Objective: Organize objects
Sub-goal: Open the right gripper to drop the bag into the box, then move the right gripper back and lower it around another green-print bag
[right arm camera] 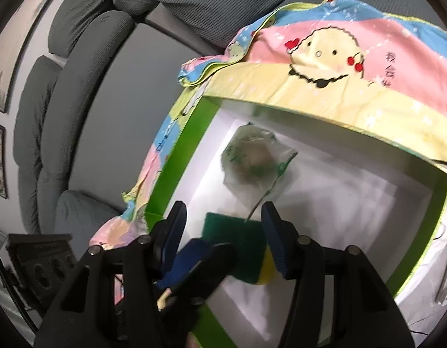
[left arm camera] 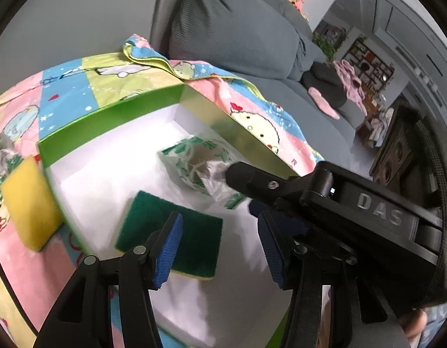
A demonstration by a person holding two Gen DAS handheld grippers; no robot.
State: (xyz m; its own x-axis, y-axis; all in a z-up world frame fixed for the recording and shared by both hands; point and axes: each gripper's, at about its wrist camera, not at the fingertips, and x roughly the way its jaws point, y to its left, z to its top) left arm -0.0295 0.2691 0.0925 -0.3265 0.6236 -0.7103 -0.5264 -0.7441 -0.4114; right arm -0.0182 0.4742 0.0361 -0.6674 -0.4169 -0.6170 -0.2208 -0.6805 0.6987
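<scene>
Both tools hang open over the green box (left arm camera: 113, 110): left tool (left arm camera: 220, 249) above the green scouring sponge (left arm camera: 177, 229), right tool (right arm camera: 223, 243) near the bagged item (right arm camera: 252, 159) toward the far corner. Yellow sponge (left arm camera: 26, 203) sits outside; crossed tools could collide.

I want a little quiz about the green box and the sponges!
1. True or false: the green-topped sponge lies inside the green box.
2. Where is the yellow sponge? A) inside the box B) outside, on the blanket
3. What else lies in the box, near the right tongs?

Key: 1 true. 2 B. 3 a clear plastic packet with green print.
</scene>
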